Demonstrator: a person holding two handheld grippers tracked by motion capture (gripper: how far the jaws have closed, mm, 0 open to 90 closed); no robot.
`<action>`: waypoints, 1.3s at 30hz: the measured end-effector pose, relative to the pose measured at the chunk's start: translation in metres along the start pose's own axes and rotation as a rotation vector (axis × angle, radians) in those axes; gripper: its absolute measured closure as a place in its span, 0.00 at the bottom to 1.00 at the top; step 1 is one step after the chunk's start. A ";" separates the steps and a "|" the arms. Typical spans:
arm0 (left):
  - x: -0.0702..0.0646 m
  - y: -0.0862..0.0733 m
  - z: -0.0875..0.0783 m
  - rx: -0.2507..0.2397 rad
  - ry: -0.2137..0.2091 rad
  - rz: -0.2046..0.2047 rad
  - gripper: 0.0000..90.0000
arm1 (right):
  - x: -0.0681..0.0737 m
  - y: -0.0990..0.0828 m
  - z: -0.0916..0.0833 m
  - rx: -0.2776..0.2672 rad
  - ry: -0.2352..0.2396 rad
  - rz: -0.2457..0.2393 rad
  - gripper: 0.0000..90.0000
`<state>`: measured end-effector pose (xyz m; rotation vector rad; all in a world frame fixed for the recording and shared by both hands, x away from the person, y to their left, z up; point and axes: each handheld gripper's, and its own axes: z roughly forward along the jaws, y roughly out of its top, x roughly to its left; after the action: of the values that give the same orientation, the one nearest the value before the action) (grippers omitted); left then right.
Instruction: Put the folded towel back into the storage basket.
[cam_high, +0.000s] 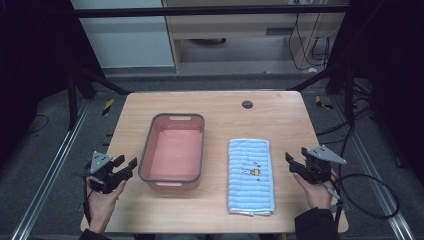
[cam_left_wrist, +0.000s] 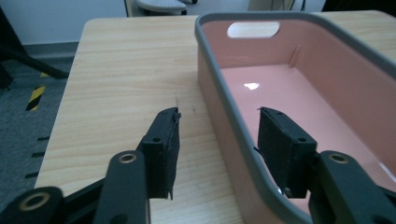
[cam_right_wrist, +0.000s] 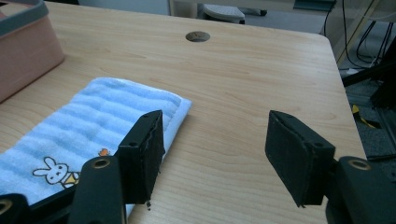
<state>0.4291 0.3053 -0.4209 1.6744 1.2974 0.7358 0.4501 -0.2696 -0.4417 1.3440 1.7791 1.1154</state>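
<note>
**benchtop_sam:** Looking down from the high view, the pink basket (cam_high: 172, 150) sits mid-table, the folded blue towel (cam_high: 250, 175) just right of it. The left gripper (cam_high: 121, 167) hangs near the basket's left wall, the right gripper (cam_high: 292, 162) just off the towel's right edge. Both claws empty.

**kit_r:** And the left gripper view?

**benchtop_sam:** Jaws spread wide, straddling the basket's grey rim (cam_left_wrist: 233, 121): one jaw over the table (cam_left_wrist: 116, 79), one over the pink inside. I can't tell if they touch it.

**kit_r:** Right gripper view?

**benchtop_sam:** Spread too, nothing pinched. One jaw sits over the towel's edge (cam_right_wrist: 93, 116), the other over bare wood.
</note>
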 end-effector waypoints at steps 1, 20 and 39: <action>0.000 0.000 0.000 0.000 0.000 0.000 0.51 | 0.001 0.001 -0.001 -0.004 0.005 -0.001 0.40; -0.043 0.028 -0.018 -0.077 -0.096 0.060 0.39 | 0.020 0.030 -0.005 -0.042 0.080 -0.025 0.36; -0.094 0.044 -0.001 -0.100 -0.154 0.117 0.42 | 0.023 0.059 -0.002 -0.061 0.096 -0.029 0.35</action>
<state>0.4211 0.2120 -0.3762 1.7014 1.0464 0.7129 0.4669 -0.2414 -0.3875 1.2442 1.8114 1.2270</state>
